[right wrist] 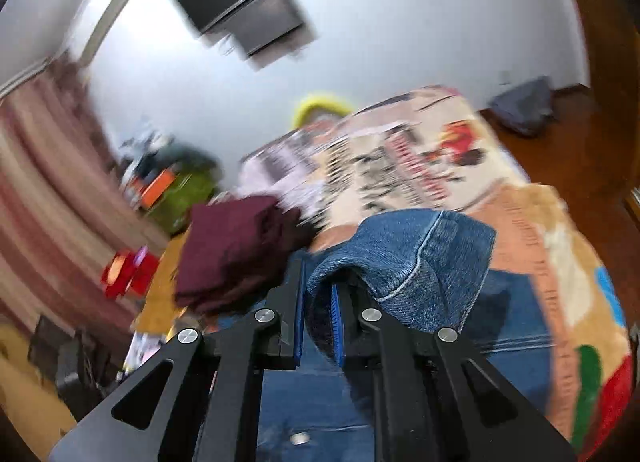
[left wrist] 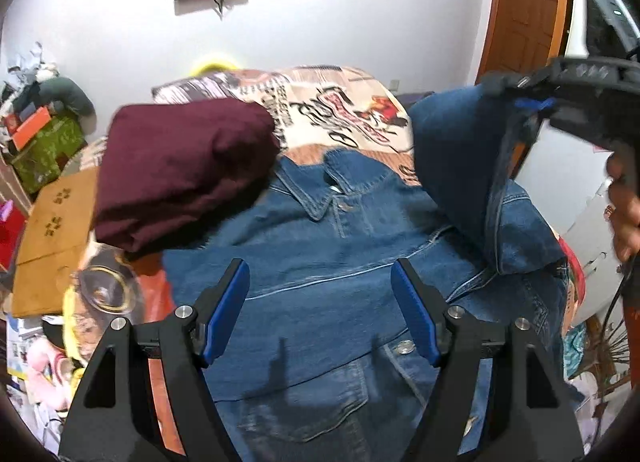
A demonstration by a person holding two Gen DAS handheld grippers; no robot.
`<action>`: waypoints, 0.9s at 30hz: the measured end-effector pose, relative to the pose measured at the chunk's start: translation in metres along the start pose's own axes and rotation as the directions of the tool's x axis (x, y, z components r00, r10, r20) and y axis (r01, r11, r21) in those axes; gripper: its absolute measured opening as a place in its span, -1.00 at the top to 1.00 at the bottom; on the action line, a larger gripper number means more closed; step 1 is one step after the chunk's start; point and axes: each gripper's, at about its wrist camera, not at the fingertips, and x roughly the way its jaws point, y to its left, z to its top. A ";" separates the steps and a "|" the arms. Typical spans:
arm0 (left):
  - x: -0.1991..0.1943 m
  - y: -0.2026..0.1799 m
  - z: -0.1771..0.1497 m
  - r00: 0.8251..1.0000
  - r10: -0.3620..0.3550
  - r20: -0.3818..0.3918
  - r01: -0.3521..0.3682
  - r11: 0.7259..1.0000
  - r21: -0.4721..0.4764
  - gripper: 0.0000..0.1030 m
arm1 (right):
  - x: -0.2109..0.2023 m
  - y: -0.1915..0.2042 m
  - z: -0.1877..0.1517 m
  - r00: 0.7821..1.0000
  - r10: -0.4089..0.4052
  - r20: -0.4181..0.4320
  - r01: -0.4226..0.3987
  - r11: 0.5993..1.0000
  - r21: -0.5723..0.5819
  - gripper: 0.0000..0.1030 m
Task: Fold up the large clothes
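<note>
One sleeve fold in hand: left wrist view shows the denim jacket flat on the printed bedspread, left gripper hovering wide open, right gripper lifting the sleeve. Right wrist view, blurred: fingers clamp denim, probably the cuff; next, lay it across the chest. Maroon pile hides the other shoulder.

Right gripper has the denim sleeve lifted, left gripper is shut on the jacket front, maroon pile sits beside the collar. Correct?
Not quite: the left gripper is open, hovering above the denim jacket front with nothing between its fingers, as the left wrist view shows. The right gripper does hold the lifted denim sleeve, and the maroon pile sits beside the collar.
</note>
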 end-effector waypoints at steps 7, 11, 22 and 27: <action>-0.025 0.029 -0.021 0.998 0.064 0.018 -0.063 0.998 -0.018 -0.66 | 0.078 0.051 -0.062 0.963 0.019 -0.271 -0.055 0.990 -0.127 0.78; -0.019 0.040 -0.036 0.996 0.090 -0.023 -0.090 0.996 -0.027 -0.66 | 0.109 0.059 -0.095 0.906 -0.057 -0.419 -0.025 0.982 -0.186 0.69; 0.013 0.044 -0.043 0.993 0.026 -0.117 -0.039 0.993 -0.108 -0.66 | 0.044 0.056 -0.069 0.937 -0.133 -0.322 0.026 0.948 -0.316 0.15; 0.022 0.014 -0.025 0.995 0.022 -0.101 -0.024 1.000 -0.017 -0.66 | 0.002 0.033 -0.057 0.964 -0.222 -0.146 0.160 0.924 -0.348 -0.11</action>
